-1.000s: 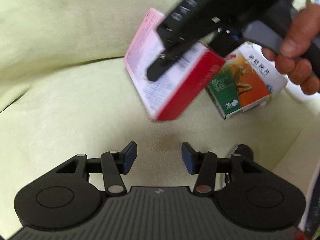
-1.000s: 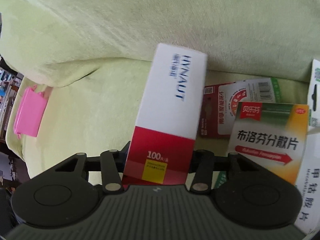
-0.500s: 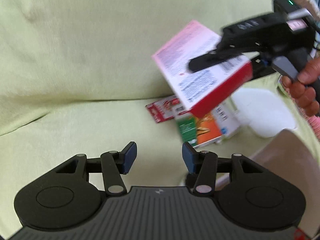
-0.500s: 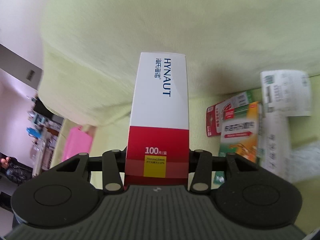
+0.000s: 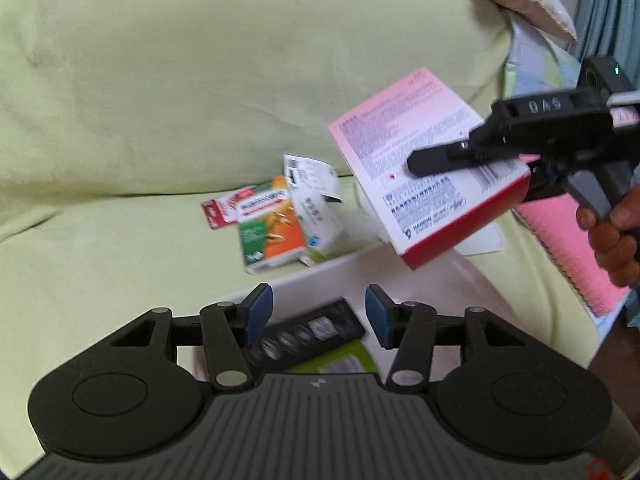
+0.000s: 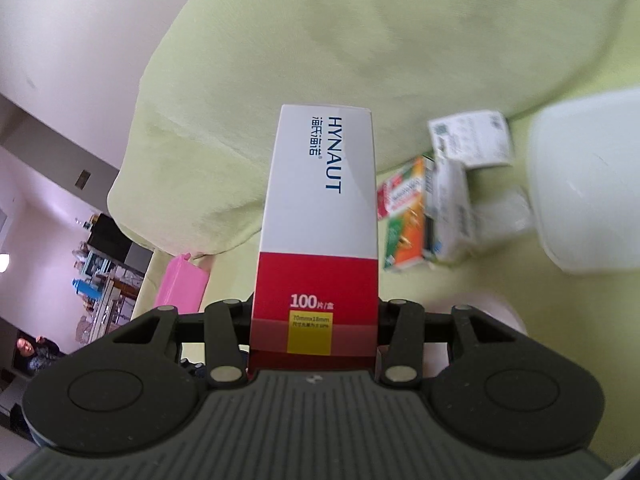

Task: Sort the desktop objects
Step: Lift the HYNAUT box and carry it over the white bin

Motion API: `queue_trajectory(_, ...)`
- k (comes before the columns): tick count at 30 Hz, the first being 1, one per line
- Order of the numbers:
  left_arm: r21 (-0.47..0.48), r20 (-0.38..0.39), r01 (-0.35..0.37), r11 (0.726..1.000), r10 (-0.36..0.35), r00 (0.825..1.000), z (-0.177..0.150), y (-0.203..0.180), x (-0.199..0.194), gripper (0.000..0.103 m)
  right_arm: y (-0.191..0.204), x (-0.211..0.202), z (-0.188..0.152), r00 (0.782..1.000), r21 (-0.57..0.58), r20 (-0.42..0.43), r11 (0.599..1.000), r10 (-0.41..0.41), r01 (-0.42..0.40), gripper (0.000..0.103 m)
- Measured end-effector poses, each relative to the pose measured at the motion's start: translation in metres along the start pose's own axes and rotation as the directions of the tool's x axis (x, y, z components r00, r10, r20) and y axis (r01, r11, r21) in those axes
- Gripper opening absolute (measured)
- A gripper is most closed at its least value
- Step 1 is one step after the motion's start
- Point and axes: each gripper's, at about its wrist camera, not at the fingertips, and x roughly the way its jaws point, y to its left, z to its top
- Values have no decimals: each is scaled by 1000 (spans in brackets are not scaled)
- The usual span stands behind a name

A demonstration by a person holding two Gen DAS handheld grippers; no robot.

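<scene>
Right wrist view: my right gripper fingers clamp the red-and-white box; lower it level into the white bin. Left gripper fingers spread, empty.

A glossy red-and-white cardboard box sits against a sofa of soft, matt green cloth. The gripper bodies are matt black plastic with ribbed grey housings, and a white plastic bin looks smooth.
</scene>
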Motion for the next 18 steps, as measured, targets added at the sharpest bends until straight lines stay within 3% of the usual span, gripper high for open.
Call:
queue_trajectory(6,-42,-21,-3,999,2,1000,-26,-18,-14,56,-16,-14,-47,998,-4,-20,998,-60,60,41)
queue_trajectory(10,-83,-42,-7,997,4,999,-44,-23,-14,56,-19,-7,-74,989,-52,-39,989,-143,141,41)
queue_trajectory(14,-106,-70,-18,994,11,997,-58,-24,-9,56,-21,14,-90,972,-96,-75,972,-223,216,41)
queue_trajectory(18,-109,-99,-34,993,23,995,-67,-25,-3,56,-16,35,-101,940,-198,-78,929,-333,313,41)
